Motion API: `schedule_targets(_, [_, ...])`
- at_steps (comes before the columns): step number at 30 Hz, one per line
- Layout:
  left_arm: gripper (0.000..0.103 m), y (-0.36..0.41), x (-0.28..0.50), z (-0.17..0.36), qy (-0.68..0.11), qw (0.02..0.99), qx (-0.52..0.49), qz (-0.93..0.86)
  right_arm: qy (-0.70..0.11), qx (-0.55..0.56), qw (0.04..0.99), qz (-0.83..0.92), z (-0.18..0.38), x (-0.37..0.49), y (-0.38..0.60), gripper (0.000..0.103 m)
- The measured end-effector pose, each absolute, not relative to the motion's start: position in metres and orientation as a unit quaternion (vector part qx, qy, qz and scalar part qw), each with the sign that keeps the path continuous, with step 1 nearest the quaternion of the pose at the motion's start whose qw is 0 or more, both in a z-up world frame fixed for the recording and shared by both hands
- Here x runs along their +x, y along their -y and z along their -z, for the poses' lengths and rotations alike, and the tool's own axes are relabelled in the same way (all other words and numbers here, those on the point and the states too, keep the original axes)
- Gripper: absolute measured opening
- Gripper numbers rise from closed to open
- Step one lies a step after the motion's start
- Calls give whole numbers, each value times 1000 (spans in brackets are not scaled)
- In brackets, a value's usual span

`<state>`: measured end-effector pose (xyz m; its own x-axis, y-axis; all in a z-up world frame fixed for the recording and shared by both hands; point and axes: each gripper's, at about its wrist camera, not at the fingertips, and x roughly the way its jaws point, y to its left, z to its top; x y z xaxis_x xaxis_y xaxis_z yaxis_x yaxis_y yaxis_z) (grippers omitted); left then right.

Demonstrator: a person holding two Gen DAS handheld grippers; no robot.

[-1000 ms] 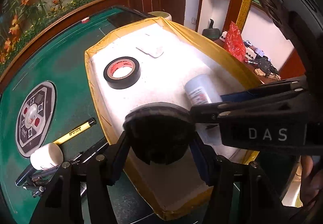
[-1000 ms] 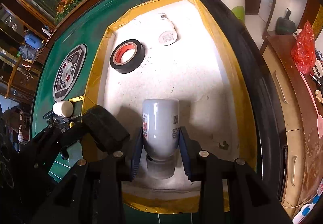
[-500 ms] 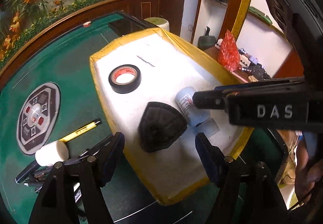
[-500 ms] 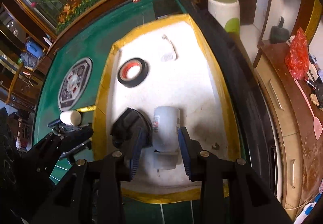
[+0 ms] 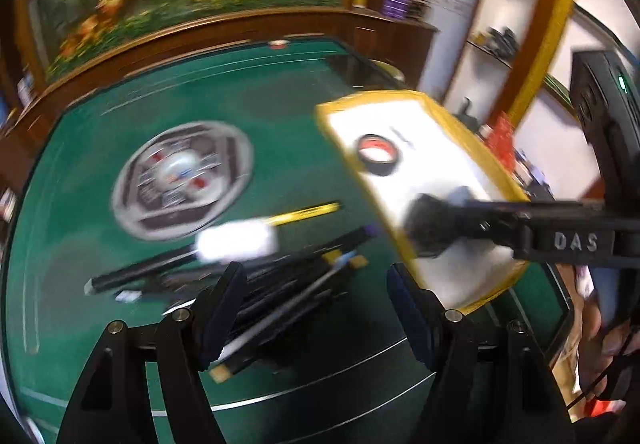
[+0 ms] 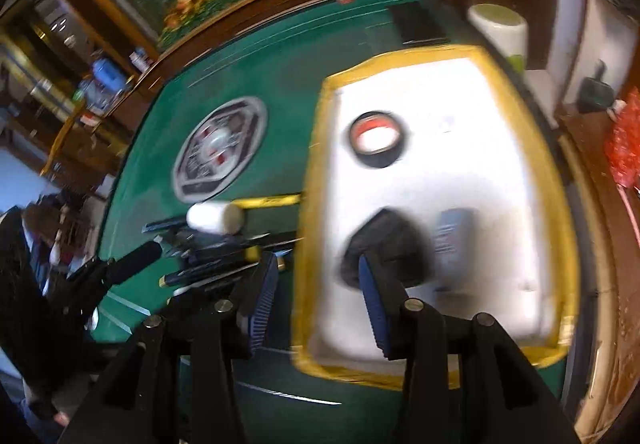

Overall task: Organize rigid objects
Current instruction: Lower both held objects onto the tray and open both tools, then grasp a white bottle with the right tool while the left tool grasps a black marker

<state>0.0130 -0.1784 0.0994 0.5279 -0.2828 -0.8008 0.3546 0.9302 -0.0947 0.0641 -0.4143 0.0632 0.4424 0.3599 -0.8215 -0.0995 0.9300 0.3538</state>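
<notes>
Both views are motion-blurred. A white foam tray with a yellow rim (image 6: 400, 62) (image 5: 440, 112) lies on the green table. In it are a black tape roll (image 6: 376, 140) (image 5: 377, 155), a black rounded object (image 6: 386, 244) (image 5: 426, 220) and a pale bottle lying down (image 6: 454, 234). My left gripper (image 5: 316, 308) is open and empty above a pile of pens (image 5: 288, 284) left of the tray. My right gripper (image 6: 316, 308) is open and empty over the tray's near left edge.
A white cylinder (image 5: 238, 242) (image 6: 214, 218) and a yellow pen (image 5: 304, 213) lie beside the pens. A round grey control panel (image 5: 182, 180) sits in the table. A wooden rail borders the table's far side. A white and green bin (image 6: 500, 32) stands beyond the tray.
The right gripper has let go of the bottle, which now lies in the tray, and swung left. The left gripper has moved left, from the black object to over the pens.
</notes>
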Motion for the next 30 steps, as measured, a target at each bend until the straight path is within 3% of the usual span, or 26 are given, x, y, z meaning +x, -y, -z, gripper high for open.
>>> schedule_targets(7, [76, 93, 1, -85, -471, 876, -7, 102, -544, 110, 811, -187, -43, 68, 354, 44])
schedule_targets(17, [76, 29, -19, -77, -481, 875, -21, 54, -544, 44, 809, -217, -43, 108, 285, 44])
schedule_targets(22, [76, 8, -23, -77, -476, 878, -31, 40, -556, 93, 807, -178, -35, 130, 278, 66])
schedule_targets(30, [76, -12, -22, -74, -478, 877, -38, 28, -573, 71, 807, -124, -16, 151, 251, 69])
